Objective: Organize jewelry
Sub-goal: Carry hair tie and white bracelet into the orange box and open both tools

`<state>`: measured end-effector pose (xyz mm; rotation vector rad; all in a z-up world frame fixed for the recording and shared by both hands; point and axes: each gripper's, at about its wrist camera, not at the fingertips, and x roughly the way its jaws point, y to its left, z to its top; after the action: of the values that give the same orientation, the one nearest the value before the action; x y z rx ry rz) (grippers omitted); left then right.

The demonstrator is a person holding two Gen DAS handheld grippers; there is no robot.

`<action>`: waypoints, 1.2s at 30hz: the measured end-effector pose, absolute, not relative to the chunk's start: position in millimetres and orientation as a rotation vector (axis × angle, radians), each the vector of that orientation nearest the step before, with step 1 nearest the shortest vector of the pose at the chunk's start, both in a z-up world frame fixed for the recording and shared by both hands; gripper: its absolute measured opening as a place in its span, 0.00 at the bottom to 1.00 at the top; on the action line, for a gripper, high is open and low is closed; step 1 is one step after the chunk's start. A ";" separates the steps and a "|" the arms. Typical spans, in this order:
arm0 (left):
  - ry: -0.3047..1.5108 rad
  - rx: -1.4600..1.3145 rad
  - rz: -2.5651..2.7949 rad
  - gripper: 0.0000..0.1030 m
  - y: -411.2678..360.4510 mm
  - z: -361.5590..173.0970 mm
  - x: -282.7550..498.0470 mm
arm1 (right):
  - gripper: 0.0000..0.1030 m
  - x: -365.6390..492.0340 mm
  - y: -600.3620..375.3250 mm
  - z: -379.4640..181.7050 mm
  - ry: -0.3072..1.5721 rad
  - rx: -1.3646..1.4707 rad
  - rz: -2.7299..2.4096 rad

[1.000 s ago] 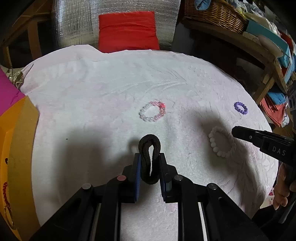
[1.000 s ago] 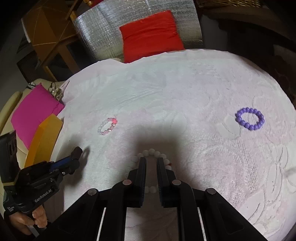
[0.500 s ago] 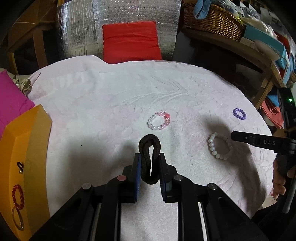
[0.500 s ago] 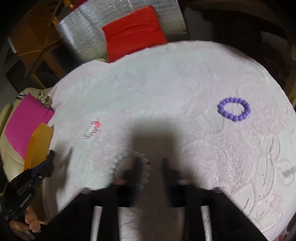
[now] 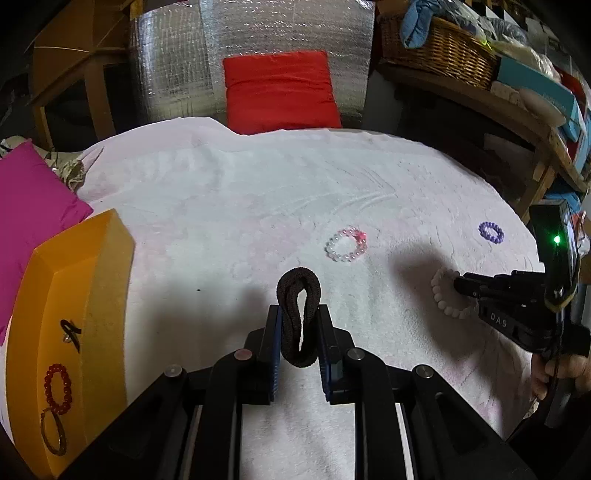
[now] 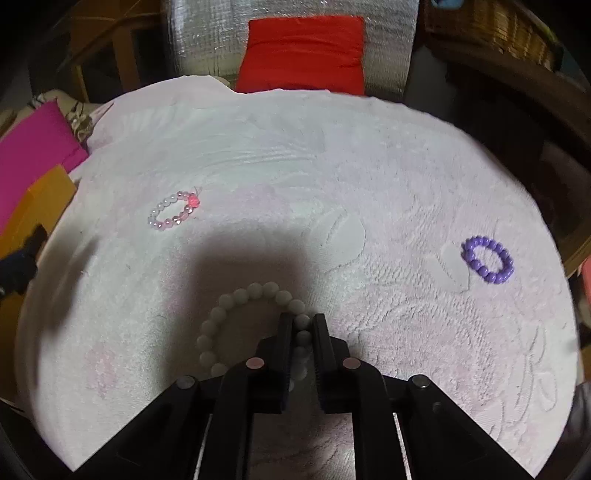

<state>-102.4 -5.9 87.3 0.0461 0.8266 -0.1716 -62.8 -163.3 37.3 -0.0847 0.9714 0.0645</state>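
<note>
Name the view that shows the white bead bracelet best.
The right wrist view: the white bead bracelet fills the foreground, its beads clamped in the right gripper. The left wrist view shows it small at the edge, half hidden behind that gripper.

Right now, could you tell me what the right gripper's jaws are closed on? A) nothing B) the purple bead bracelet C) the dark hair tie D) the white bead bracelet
D: in the right wrist view the right gripper pinches beads of the white bead bracelet between its jaws.

Red cushion (image 5: 279,90) against silver quilted backing (image 5: 258,33)
</note>
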 end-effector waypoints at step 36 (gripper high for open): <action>0.713 -0.151 0.247 0.18 186.4 123.9 -124.1 | 0.11 -49.3 96.6 143.9 0.729 -0.058 0.533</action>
<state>-124.1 186.4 123.9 -0.1512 0.7126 0.2471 -49.3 96.6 143.9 -0.0584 0.7288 0.5326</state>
